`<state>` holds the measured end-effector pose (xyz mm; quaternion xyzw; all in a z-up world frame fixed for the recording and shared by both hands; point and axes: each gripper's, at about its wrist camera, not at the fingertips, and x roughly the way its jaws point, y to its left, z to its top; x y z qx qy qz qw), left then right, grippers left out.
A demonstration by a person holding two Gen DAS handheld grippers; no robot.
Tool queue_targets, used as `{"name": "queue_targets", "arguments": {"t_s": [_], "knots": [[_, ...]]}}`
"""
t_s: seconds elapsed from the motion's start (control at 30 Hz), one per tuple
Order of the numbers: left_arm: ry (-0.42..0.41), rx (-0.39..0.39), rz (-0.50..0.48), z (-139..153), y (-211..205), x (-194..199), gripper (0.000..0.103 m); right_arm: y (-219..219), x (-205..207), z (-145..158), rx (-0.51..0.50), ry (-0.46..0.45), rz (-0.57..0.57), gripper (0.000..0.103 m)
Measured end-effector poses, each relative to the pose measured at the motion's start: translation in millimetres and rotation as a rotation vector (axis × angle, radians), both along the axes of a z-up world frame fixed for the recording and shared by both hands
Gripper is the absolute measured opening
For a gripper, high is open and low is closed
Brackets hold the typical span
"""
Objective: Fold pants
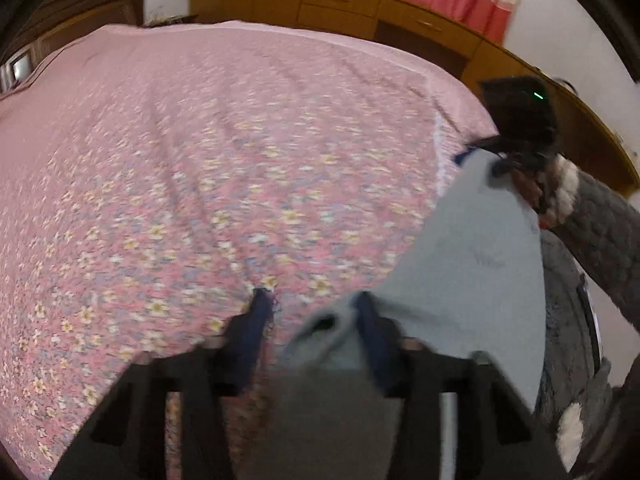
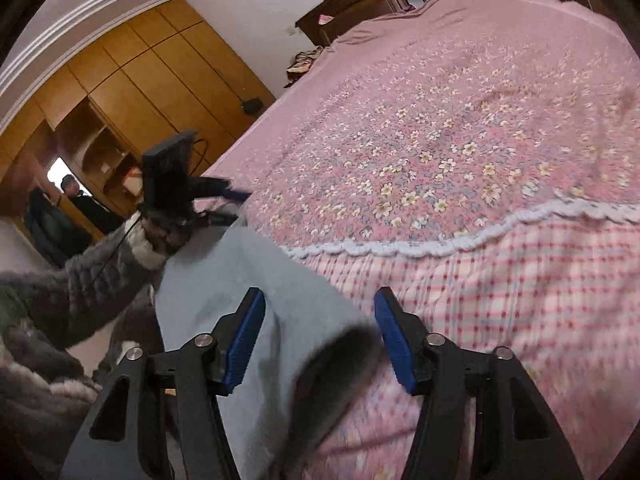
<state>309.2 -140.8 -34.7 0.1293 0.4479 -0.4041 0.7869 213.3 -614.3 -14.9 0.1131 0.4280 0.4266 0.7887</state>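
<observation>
The light grey-blue pants (image 1: 472,252) hang stretched between my two grippers, at the foot edge of the bed. In the left wrist view my left gripper (image 1: 316,312) has its blue fingers wide apart, and a bunched pants edge lies over the right finger (image 1: 372,336). My right gripper (image 1: 500,160) shows at the pants' far corner, fabric at its tips. In the right wrist view my right gripper (image 2: 320,316) is open, with the pants (image 2: 240,276) draped between the pads and a dark fleecy lining (image 2: 336,364) showing. My left gripper (image 2: 224,200) is at the far corner.
A bed with a pink floral quilt (image 1: 224,152) fills both views, and a pink checked sheet (image 2: 520,280) hangs at its foot. Wooden cabinets (image 1: 360,4) and red curtains stand behind. A wardrobe (image 2: 132,72) and a person (image 2: 76,196) are at the left.
</observation>
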Motion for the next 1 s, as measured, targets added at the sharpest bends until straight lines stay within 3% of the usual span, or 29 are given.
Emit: {"name": "queue_targets", "arguments": {"t_s": [0.03, 0.13, 0.2, 0.3, 0.37, 0.43, 0.47, 0.57, 0.63, 0.8, 1.0], "knots": [[-0.008, 0.006, -0.007, -0.5, -0.6, -3.9, 0.030, 3.5, 1.4, -1.8, -0.029, -0.004, -0.005, 0.038], [-0.012, -0.002, -0.007, -1.9, 3.5, -10.1, 0.034, 2.7, -2.3, -2.6, -0.033, -0.020, -0.009, 0.036], [0.034, -0.016, -0.013, -3.5, 10.4, -10.4, 0.043, -0.9, -6.9, -3.4, -0.022, -0.015, -0.022, 0.036], [0.071, -0.016, -0.030, -7.4, 12.1, -6.5, 0.044, -3.8, -13.1, -5.5, -0.039, -0.018, -0.023, 0.036], [0.111, -0.029, -0.027, -11.2, 8.3, 1.6, 0.038, -1.7, -8.8, -7.1, -0.038, -0.012, -0.026, 0.036], [0.143, -0.074, 0.006, -12.3, 12.6, 17.1, 0.015, -1.8, -9.3, -7.7, -0.039, -0.010, -0.026, 0.036], [0.156, -0.110, 0.016, -10.5, 17.7, 18.3, 0.013, -1.7, -11.0, -8.4, -0.038, -0.013, -0.027, 0.035], [0.109, -0.145, 0.051, -0.5, 23.4, 8.1, 0.007, -0.2, -15.2, -5.7, -0.057, -0.033, -0.057, 0.025], [0.030, -0.139, 0.088, 12.2, 24.1, -4.9, 0.006, 6.1, -19.7, -1.3, -0.108, -0.059, -0.076, 0.018], [-0.137, -0.144, 0.171, 47.9, 18.4, -17.5, 0.006, 11.7, -20.0, 40.1, -0.127, -0.184, -0.081, 0.014], [-0.152, -0.101, 0.190, 67.3, 5.0, 42.3, 0.006, 11.0, 29.1, 78.4, -0.171, -0.243, -0.108, 0.014]]}}
